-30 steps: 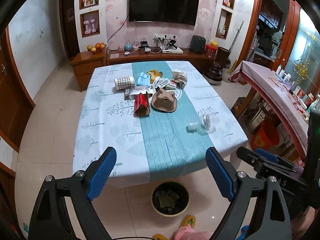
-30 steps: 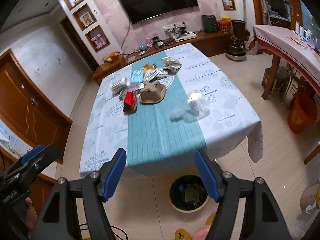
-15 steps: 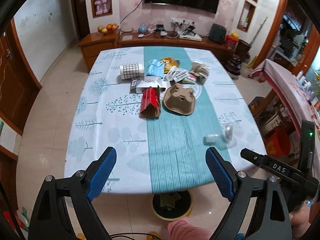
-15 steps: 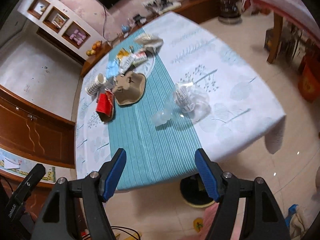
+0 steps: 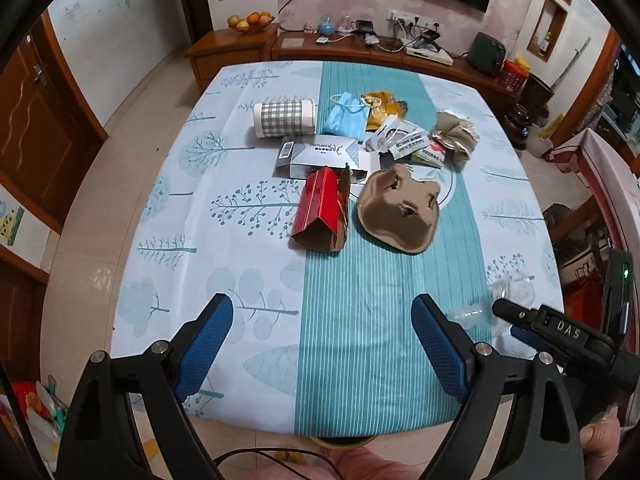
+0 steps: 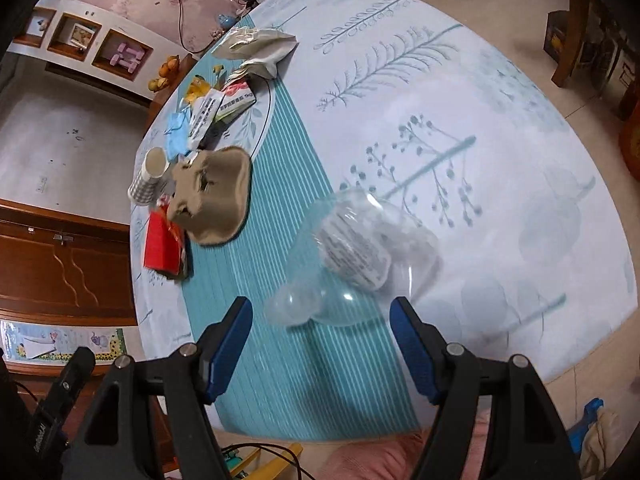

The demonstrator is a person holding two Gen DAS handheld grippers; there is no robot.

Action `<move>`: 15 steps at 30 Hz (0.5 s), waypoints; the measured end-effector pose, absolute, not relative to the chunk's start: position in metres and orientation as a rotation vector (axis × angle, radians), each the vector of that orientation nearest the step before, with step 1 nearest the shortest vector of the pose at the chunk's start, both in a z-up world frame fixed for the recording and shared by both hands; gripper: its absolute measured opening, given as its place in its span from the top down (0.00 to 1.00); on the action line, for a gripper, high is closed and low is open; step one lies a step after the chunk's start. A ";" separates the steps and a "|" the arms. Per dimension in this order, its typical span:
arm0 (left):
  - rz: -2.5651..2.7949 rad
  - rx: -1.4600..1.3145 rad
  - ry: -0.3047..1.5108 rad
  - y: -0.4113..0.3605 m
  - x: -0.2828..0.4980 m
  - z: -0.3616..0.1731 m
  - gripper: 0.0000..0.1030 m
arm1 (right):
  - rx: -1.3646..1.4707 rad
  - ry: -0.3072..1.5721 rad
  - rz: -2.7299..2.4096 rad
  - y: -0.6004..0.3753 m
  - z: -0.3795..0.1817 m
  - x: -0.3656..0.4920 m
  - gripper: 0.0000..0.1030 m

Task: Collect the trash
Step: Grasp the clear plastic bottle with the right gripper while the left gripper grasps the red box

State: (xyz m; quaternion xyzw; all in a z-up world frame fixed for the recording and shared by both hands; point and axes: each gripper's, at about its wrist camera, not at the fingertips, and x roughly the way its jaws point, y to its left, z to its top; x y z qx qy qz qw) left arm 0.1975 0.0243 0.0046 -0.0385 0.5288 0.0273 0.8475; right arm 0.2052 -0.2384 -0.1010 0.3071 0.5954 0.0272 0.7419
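Trash lies on the table (image 5: 248, 312): a red carton (image 5: 322, 210), a brown pulp tray (image 5: 398, 210), a grey box (image 5: 320, 154), a checked paper cup (image 5: 284, 118), a blue mask (image 5: 346, 116) and wrappers (image 5: 408, 144). A crumpled clear plastic container (image 6: 360, 256) lies just ahead of my right gripper (image 6: 322, 340), which is open and empty above the near table edge. My left gripper (image 5: 322, 338) is open and empty over the teal runner (image 5: 360, 320), well short of the red carton (image 6: 162, 246). The right gripper also shows in the left wrist view (image 5: 560, 336).
The brown pulp tray (image 6: 214, 196) and cup (image 6: 150, 178) lie far left in the right wrist view. A TV cabinet (image 5: 360, 46) with a fruit bowl (image 5: 250, 22) stands behind the table. A second table (image 5: 612, 184) stands at right. Tiled floor surrounds the table.
Both grippers have moved forward and over the table. The bin under the near edge has dropped out of sight. The clear container now sits just beyond the right fingers.
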 end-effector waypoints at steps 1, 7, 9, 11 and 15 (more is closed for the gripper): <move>0.058 -0.078 1.122 0.024 0.200 0.002 0.13 | 0.661 1.308 0.051 -0.238 -0.102 0.211 0.30; 0.040 -0.076 1.158 0.027 0.220 -0.014 0.13 | 0.604 1.323 0.001 -0.234 -0.109 0.238 0.30; 0.025 -0.076 1.171 0.029 0.230 -0.020 0.13 | 0.576 1.325 -0.022 -0.231 -0.112 0.246 0.30; 0.008 -0.072 1.181 0.030 0.240 -0.024 0.13 | 0.557 1.329 -0.042 -0.228 -0.114 0.250 0.30; -0.030 -0.061 1.203 0.035 0.267 -0.032 0.13 | 0.514 1.328 -0.115 -0.218 -0.116 0.254 0.30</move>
